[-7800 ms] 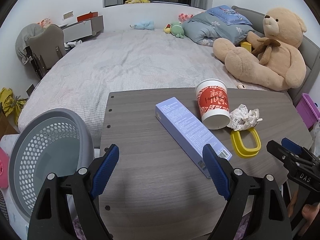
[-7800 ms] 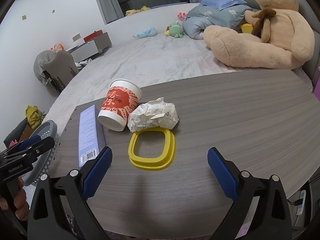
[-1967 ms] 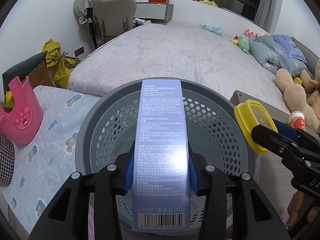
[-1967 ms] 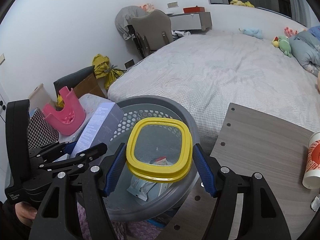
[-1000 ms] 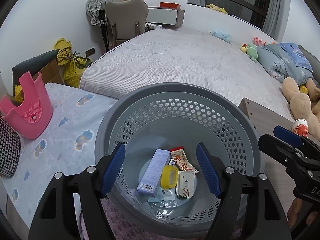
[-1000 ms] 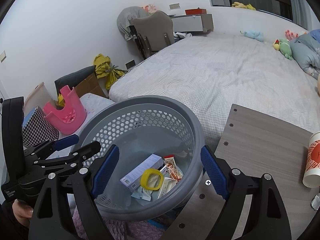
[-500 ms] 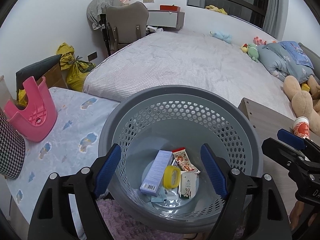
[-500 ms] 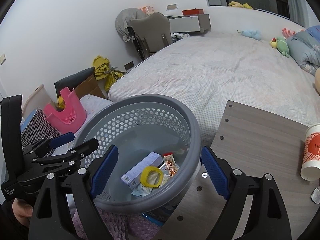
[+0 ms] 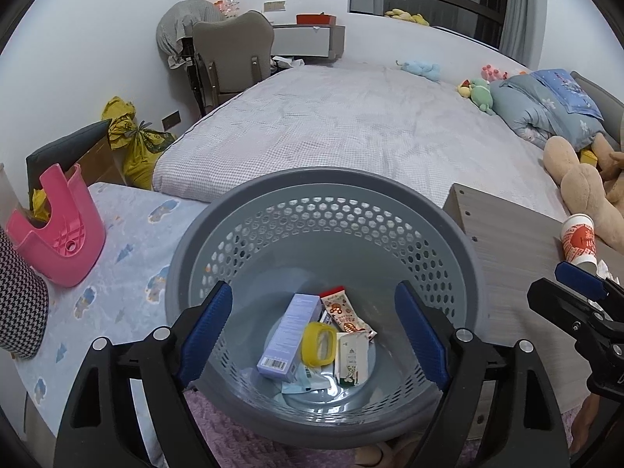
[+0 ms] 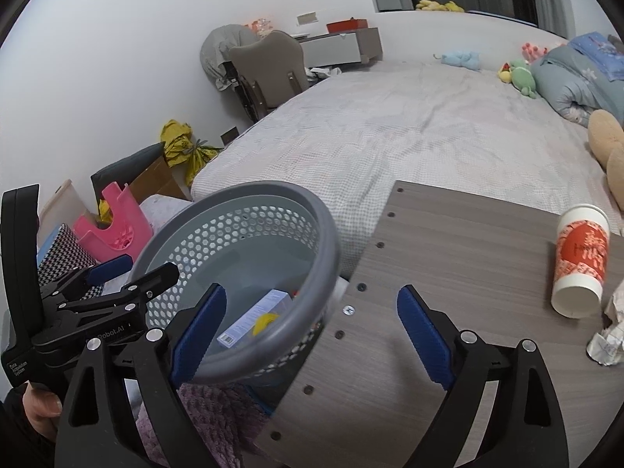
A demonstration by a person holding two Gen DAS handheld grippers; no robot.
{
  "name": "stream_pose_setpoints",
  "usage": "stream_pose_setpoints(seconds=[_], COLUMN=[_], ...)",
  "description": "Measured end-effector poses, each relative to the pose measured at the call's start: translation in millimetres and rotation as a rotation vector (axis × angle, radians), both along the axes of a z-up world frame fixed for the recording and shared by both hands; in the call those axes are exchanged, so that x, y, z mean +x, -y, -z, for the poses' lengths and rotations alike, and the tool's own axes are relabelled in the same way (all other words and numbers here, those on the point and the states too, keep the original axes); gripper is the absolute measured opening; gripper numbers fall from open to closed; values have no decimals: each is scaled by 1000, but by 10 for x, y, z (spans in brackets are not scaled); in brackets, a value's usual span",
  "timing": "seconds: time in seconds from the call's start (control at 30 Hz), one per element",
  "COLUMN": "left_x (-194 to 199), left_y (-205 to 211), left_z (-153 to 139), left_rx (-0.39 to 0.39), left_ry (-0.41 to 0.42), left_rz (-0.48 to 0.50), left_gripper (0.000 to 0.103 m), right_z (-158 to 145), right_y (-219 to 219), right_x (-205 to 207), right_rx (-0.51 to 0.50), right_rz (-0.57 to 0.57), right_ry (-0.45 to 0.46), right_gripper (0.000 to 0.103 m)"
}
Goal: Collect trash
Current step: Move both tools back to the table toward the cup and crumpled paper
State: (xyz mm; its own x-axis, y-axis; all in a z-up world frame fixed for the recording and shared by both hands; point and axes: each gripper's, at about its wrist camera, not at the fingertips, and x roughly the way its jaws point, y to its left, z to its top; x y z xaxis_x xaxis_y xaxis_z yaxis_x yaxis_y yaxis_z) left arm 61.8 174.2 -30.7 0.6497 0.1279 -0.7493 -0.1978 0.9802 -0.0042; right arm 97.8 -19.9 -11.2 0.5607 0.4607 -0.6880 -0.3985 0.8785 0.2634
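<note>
Basket (image 9: 323,195) already holds my purple box (image 9: 288,337) and yellow ring (image 9: 319,344), left tongs (image 9: 312,331) and right tongs (image 10: 312,331) both spread wide, having just been opening, nothing between them, leaving red cup (image 10: 579,261) and crumpled paper (image 10: 610,335) on the tabletop (image 10: 448,273).

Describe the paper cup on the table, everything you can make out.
The paper cup has a white body with a wide red band carrying lettering too blurred to read. It stands upside down on the grey wood-grain table, its wider rim down, and looks undamaged. A crumpled paper wad lies close beside it; whether they touch is unclear. No gripper is near it. Behind it, a plush bear's leg rests on the bed.
</note>
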Motion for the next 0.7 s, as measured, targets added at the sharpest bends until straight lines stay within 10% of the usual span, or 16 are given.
stream_pose_setpoints(seconds=[0.7], left_x=[300], left_y=[1315], left_z=[-94], left_rx=[-48], left_ry=[-4], left_rz=[255], left_gripper=[82], right_z=[-3], right_y=[1648], right_x=[-269], right_rx=[-41], right_rz=[371], right_ry=[-8], right_gripper=[89])
